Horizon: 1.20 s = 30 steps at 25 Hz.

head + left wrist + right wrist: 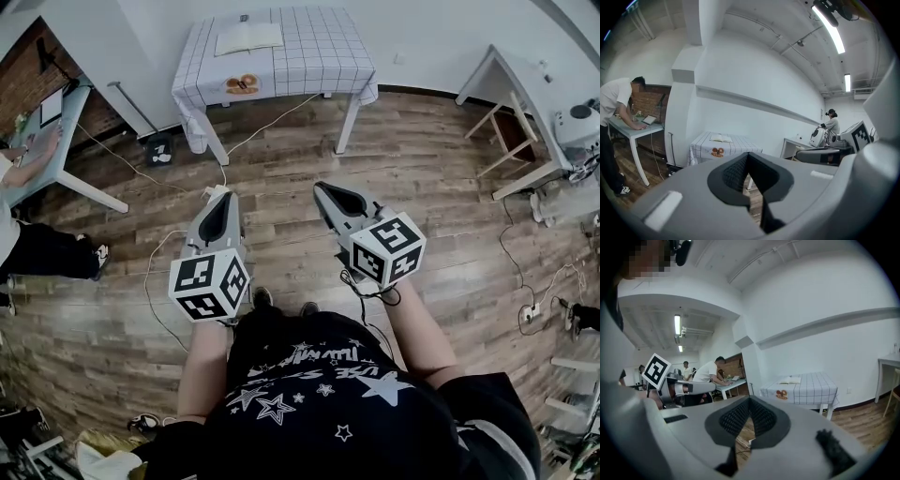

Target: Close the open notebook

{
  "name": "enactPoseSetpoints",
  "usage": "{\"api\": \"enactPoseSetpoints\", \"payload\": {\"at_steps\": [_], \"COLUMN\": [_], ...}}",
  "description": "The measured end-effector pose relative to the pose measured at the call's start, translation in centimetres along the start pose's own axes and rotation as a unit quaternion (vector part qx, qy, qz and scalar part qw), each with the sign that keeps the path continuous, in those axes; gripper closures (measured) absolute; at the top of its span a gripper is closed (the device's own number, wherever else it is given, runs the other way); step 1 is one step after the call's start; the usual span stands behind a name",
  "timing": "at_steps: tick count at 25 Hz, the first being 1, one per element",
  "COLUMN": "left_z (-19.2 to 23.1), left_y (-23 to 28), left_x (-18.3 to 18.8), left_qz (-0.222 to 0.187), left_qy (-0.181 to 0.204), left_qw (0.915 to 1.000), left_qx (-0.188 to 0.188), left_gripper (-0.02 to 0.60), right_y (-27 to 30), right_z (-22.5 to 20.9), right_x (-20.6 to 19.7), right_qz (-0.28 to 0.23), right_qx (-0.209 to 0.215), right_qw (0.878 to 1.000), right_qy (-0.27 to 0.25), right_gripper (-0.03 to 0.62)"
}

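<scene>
Ahead on the table (319, 47) the notebook (248, 37) lay well off; we had left gripper (218, 199), nearer, and right gripper (326, 190) closed, empty.

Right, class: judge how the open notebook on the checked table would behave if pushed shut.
The notebook lies open and flat, so its pages are probably floppy, bending rather than swinging stiffly. It looks slim, so likely light, and may slide on the tablecloth when pushed sideways.

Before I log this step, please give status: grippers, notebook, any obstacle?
Left gripper shut, empty. Right gripper shut, empty. Notebook open on checked table, well ahead, not reached. Cable on floor between.
</scene>
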State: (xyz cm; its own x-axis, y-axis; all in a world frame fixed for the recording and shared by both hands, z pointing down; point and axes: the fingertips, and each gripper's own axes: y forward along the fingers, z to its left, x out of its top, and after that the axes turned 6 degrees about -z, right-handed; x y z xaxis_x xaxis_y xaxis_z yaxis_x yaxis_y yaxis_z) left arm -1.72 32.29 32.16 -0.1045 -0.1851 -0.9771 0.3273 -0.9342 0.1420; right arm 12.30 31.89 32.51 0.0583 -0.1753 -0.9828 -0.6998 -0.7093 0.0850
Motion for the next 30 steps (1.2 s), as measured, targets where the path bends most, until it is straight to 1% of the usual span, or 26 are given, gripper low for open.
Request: {"api": "enactPoseSetpoints", "payload": {"at_steps": [4, 8, 16, 21, 25, 30], "left_z": [-0.8, -1.6, -1.8, -1.7, -1.0, 1.2], "left_y": [-1.2, -2.3, -2.9, -1.9, -0.6, 2.0], "left_x": [-0.2, -0.6, -0.9, -0.6, -0.6, -0.7], "left_qz": [-0.006, -0.007, -0.008, -0.013, -0.014, -0.012], "left_qy": [-0.001, 0.000, 0.004, 0.020, 0.021, 0.018], "left_qw": [0.9999, 0.9998, 0.9997, 0.9995, 0.9996, 0.9997], "left_qx": [0.014, 0.016, 0.024, 0.019, 0.014, 0.013], "left_gripper": [0.572, 0.572, 0.572, 0.572, 0.572, 0.572], "right_y": [-1.5, -2.7, -2.8, -2.2, -0.9, 1.8], "right_z": [-0.2, -0.7, 0.2, -0.4, -1.4, -2.7], "right_x": [-0.4, -0.5, -0.7, -0.5, -0.9, -0.6], "right_qz": [-0.008, -0.021, -0.017, -0.019, -0.011, -0.009], "right_qx": [0.003, -0.006, 0.008, 0.003, -0.003, -0.010], "right_qw": [1.000, 0.999, 0.999, 1.000, 1.000, 1.000], "right_qy": [0.016, 0.031, 0.026, 0.025, 0.025, 0.024], "right_gripper": [0.579, 0.579, 0.579, 0.579, 0.579, 0.579]}}
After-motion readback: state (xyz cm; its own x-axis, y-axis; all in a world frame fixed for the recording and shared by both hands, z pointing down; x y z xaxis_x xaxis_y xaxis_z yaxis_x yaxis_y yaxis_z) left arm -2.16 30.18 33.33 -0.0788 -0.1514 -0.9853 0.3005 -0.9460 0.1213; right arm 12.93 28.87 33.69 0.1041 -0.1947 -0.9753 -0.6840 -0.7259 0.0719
